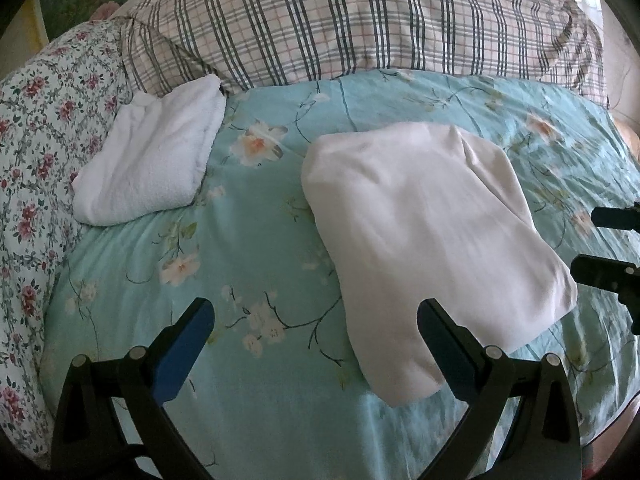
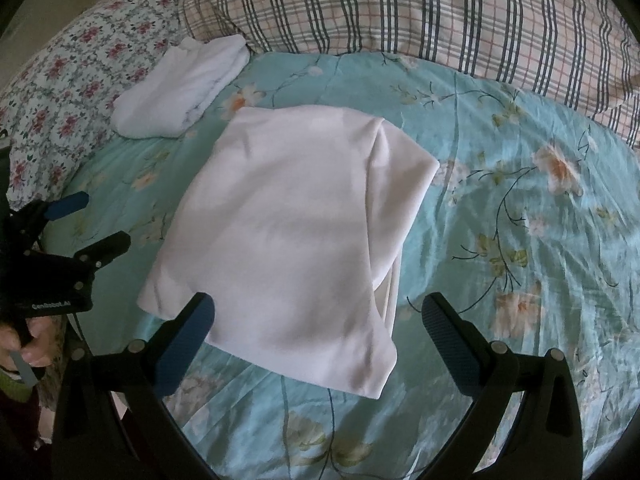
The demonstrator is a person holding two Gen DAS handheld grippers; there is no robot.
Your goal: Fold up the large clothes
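A white garment [image 1: 432,232] [image 2: 288,236] lies folded into a thick rectangle on the turquoise flowered bed sheet [image 1: 248,280] [image 2: 500,208]. My left gripper [image 1: 316,312] is open above the sheet, its right finger over the garment's near left corner. My right gripper [image 2: 318,312] is open too, hovering over the garment's near edge with nothing held. The right gripper's fingers [image 1: 612,244] show at the right edge of the left wrist view. The left gripper [image 2: 92,220] appears at the left of the right wrist view, apart from the garment.
A second folded white cloth [image 1: 152,160] [image 2: 184,88] lies at the back left. A plaid quilt [image 1: 360,20] [image 2: 420,12] is bunched along the far side. A flowered pillow [image 1: 44,128] [image 2: 72,80] sits left. A hand [image 2: 24,344] grips the left handle.
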